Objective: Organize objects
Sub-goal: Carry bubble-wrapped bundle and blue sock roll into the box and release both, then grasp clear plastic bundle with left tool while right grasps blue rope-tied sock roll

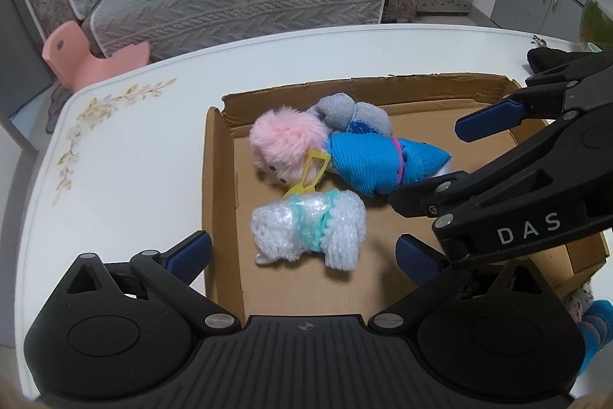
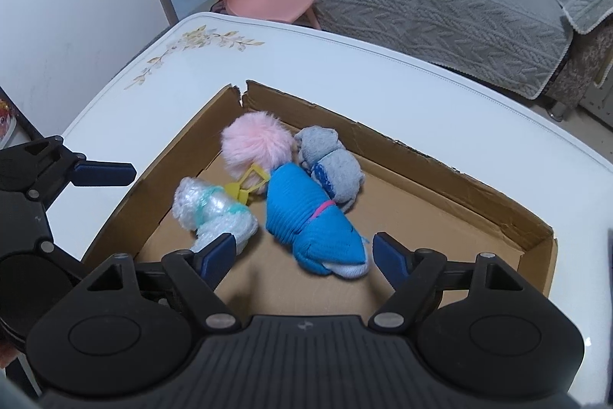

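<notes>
Blue knit (image 1: 595, 328) outside cardboard box (image 1: 220, 186)

Left tongs (image 1: 304, 255) spread wide; right tongs (image 2: 302, 252) parted, empty.

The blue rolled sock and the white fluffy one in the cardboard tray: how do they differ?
The blue rolled sock is smooth ribbed knit with a pink band; the white fluffy sock is fuzzy with mint-green trim. The blue one looks longer and leans against the pink pompom and grey sock; the white one lies apart from the grey sock, with a yellow tag at its end. Both lie loose on the cardboard tray, held by neither gripper.
</notes>
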The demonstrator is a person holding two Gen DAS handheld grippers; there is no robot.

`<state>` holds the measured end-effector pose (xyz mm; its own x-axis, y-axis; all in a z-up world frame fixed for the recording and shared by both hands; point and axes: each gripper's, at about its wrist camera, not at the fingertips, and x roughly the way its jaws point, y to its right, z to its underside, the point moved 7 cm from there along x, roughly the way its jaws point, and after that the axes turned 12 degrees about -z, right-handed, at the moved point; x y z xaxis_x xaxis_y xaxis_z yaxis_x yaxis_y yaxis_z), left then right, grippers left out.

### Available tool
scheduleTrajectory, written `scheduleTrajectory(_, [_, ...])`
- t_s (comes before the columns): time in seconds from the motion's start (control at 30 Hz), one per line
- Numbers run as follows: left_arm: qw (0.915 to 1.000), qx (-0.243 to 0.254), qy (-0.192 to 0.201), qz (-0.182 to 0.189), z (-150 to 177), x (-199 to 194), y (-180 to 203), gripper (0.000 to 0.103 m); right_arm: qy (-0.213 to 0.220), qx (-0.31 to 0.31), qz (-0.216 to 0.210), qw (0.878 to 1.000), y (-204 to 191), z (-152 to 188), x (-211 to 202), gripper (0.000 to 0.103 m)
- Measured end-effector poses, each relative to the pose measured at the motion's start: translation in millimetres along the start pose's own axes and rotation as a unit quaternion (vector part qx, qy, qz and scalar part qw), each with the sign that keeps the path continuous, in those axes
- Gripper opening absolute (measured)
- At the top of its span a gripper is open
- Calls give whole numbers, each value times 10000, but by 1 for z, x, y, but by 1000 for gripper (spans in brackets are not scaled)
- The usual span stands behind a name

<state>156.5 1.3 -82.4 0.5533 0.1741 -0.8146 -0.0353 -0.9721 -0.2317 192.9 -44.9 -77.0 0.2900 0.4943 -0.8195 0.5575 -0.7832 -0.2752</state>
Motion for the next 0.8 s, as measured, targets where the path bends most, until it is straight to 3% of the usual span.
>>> scheduleTrajectory(0.37, [9991, -273, 319, 76, 35, -42, -22, 102, 332, -6, -196, 9993, -22, 34, -38, 80])
scheduleTrajectory(0.57, [9954, -339, 897, -7, 78, -73, -38, 102, 767, -20, -302, 9966, -30, 78, -76, 81])
scheduleTrajectory(0.8, [9913, -782, 1026, -260, 144, -71, -63, 102, 1353, 73, -157, 9907, -14, 148, -109, 89])
